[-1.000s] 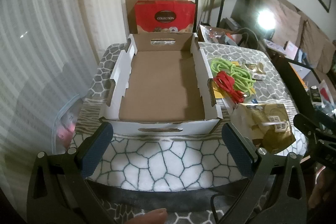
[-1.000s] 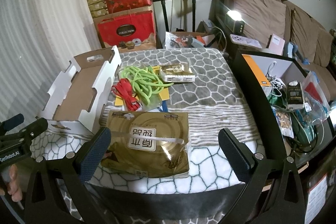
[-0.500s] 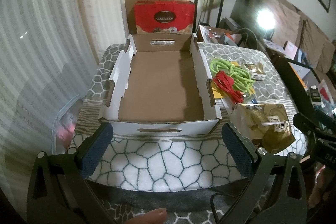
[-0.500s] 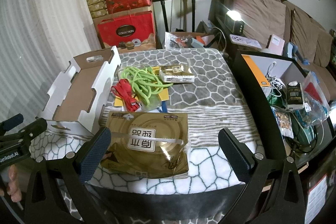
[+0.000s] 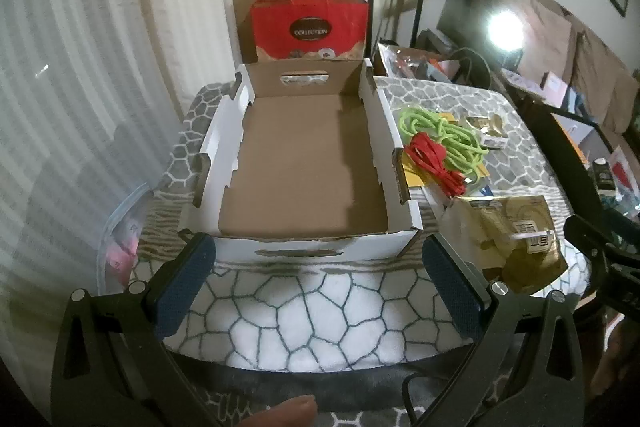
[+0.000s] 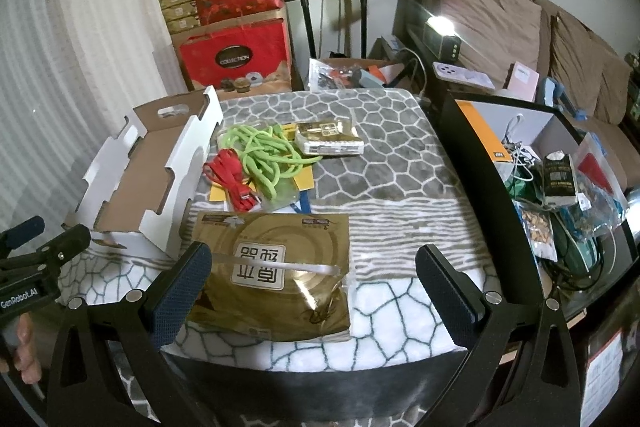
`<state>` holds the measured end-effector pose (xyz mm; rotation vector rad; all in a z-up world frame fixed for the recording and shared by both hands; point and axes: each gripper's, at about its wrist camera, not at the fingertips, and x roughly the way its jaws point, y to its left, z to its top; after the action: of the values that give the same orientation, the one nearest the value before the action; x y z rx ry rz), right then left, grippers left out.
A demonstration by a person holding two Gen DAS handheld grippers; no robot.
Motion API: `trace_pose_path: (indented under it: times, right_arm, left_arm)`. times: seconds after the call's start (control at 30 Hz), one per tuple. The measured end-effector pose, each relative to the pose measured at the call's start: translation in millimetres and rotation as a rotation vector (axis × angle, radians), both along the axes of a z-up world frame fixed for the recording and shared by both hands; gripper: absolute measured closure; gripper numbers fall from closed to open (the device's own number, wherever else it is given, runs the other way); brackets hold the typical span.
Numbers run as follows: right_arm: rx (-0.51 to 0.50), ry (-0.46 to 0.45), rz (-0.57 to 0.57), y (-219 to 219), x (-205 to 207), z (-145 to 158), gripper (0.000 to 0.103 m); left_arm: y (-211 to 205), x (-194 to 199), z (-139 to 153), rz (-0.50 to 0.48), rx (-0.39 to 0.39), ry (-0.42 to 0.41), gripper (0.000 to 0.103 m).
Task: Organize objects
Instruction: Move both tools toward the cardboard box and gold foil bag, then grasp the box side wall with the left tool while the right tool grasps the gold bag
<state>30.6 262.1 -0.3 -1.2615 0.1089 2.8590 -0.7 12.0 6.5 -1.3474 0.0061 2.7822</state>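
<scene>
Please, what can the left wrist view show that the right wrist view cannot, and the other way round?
Only the left wrist view shows the whole brown floor of the cardboard box, with nothing in it, and a clear plastic bag beside the table.

Only the right wrist view shows the side shelf with snack packets and the small gold packet clearly.

Both show the big gold package, green cord, red cord, and open grippers.

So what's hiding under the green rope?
Under the green rope lies a clear plastic bag on yellow card, with the red cord touching its left side. Whatever sits beneath the middle of the coil is covered.
</scene>
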Motion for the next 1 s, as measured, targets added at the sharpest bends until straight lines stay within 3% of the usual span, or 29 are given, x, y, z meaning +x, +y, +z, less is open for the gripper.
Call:
trace_pose_path:
  times: [0.3, 0.47, 0.6, 0.7, 0.87, 1.0]
  right_arm:
    - [0.005, -0.025, -0.029, 11, -5, -10, 0.0]
    - [0.002, -0.052, -0.056, 23, -10, -21, 0.0]
    - [-0.017, -0.075, -0.073, 33, -15, -30, 0.0]
    - [-0.024, -0.087, -0.079, 37, -17, -34, 0.0]
    - [-0.055, -0.108, -0.069, 40, -22, -38, 0.001]
    - [-0.07, -0.127, -0.057, 40, -25, -41, 0.002]
  left_arm:
    - [-10, -18, -10, -0.011, -0.001, 0.003, 0.0]
    - [-35, -41, -13, 0.022, -0.039, 0.018, 0.0]
    - [-63, -63, -23, 0.054, 0.0, -0.014, 0.0]
    - [-82, -80, -32, 0.053, 0.073, -0.061, 0.004]
    - [-96, -99, -44, 0.064, 0.064, -0.1, 0.017]
    - [-101, -109, -52, 0.035, 0.099, -0.14, 0.024]
